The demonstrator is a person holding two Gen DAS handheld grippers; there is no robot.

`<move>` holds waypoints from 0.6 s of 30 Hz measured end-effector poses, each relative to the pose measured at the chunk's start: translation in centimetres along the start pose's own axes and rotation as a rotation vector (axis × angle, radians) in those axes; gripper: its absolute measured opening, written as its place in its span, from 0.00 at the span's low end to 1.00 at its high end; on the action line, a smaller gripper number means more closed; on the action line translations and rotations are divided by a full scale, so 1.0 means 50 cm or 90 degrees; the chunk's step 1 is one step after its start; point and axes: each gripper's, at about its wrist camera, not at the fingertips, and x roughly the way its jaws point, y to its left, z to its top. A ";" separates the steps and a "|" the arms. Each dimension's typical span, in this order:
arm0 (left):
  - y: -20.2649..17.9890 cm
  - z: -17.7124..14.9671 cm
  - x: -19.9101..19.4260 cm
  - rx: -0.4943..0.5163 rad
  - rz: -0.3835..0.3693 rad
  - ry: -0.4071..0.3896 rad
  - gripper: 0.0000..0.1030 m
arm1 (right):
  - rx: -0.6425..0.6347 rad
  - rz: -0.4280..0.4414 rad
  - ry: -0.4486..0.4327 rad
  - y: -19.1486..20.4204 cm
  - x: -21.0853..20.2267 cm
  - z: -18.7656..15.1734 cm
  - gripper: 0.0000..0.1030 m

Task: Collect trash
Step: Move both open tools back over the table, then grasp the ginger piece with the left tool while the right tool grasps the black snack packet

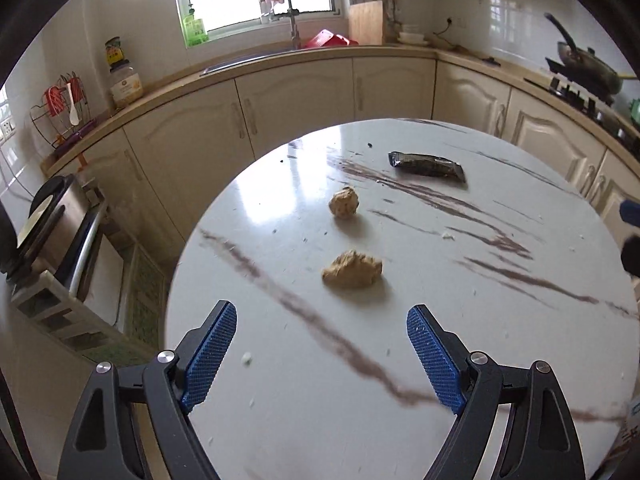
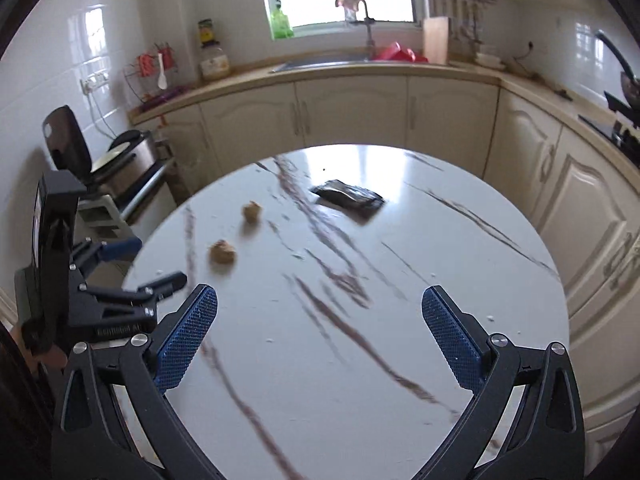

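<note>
On the round white marble table (image 1: 280, 420) lie two crumpled brown paper balls, one nearer (image 1: 352, 270) and one farther (image 1: 344, 203). A black wrapper (image 1: 426, 165) lies flat beyond them, toward the far right. My left gripper (image 1: 322, 310) hangs open over the near part of the table, short of the nearer ball, with nothing between its fingers. In the right wrist view my right gripper (image 2: 320, 292) is wide open and empty over the table's middle. There the paper balls (image 2: 223, 252) (image 2: 252, 211) lie to the left, the wrapper (image 2: 348, 196) lies ahead, and the left gripper (image 2: 160, 262) shows at the left.
Small white crumbs (image 1: 247, 358) dot the table. Cream cabinets (image 1: 296, 96) and a counter with a sink (image 2: 324, 63) curve round behind it. A stove with a pan (image 1: 588, 68) is at the right. A metal appliance on a stand (image 1: 60, 224) is by the table's left edge.
</note>
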 end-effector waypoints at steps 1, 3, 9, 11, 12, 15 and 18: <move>0.002 0.008 0.019 -0.003 -0.003 0.004 0.81 | -0.002 -0.003 0.011 -0.012 0.013 0.002 1.00; 0.009 0.033 0.062 -0.002 -0.003 0.011 0.81 | -0.007 -0.005 0.022 -0.035 0.034 0.003 1.00; 0.015 0.061 0.167 0.016 0.003 0.025 0.73 | -0.021 -0.010 0.046 -0.074 0.101 0.034 1.00; 0.015 0.064 0.196 0.013 -0.011 0.033 0.55 | -0.036 -0.014 0.055 -0.080 0.130 0.054 1.00; 0.018 0.063 0.204 0.013 -0.032 0.033 0.45 | -0.043 -0.008 0.058 -0.084 0.144 0.065 1.00; 0.022 0.067 0.214 0.029 -0.056 0.031 0.38 | -0.060 0.001 0.073 -0.094 0.192 0.097 1.00; 0.025 0.066 0.218 0.042 -0.071 0.014 0.34 | -0.101 -0.002 0.077 -0.085 0.238 0.122 1.00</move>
